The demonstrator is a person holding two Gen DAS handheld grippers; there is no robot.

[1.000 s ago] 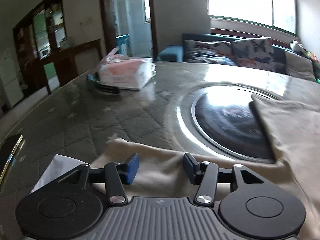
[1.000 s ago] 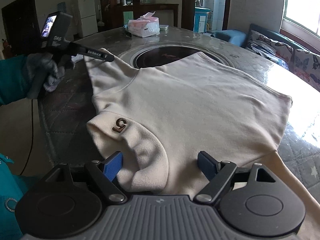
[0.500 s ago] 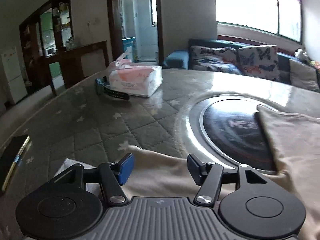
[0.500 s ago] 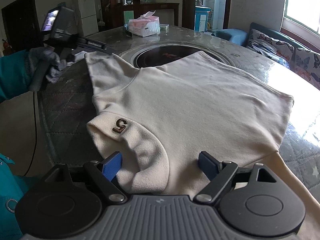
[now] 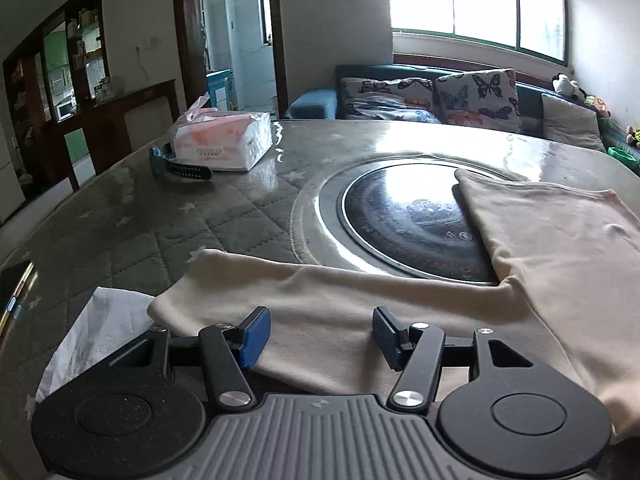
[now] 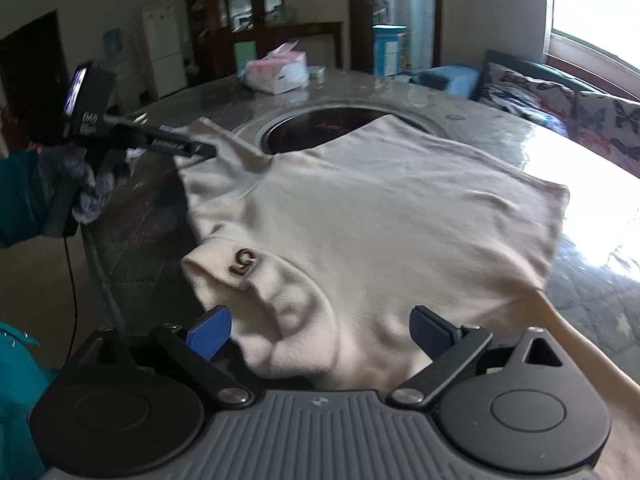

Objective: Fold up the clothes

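Cream sweater is showing plain, w/ a small brown "G" badge on the collar. Table is wearing a grey-green quilted cover w/ pale stars, diamond stitching. Round hob in the middle is looking glossy black, silver ring round it. Tissue pack is showing pink & white. White cloth is lying pale at the near left. Both grippers, left & right, are showing blue pads on black arms, grey ribbed body. Sofa cushions are carrying butterfly print, blue/orange on pale. Sleeve is showing teal, glove grey knit.
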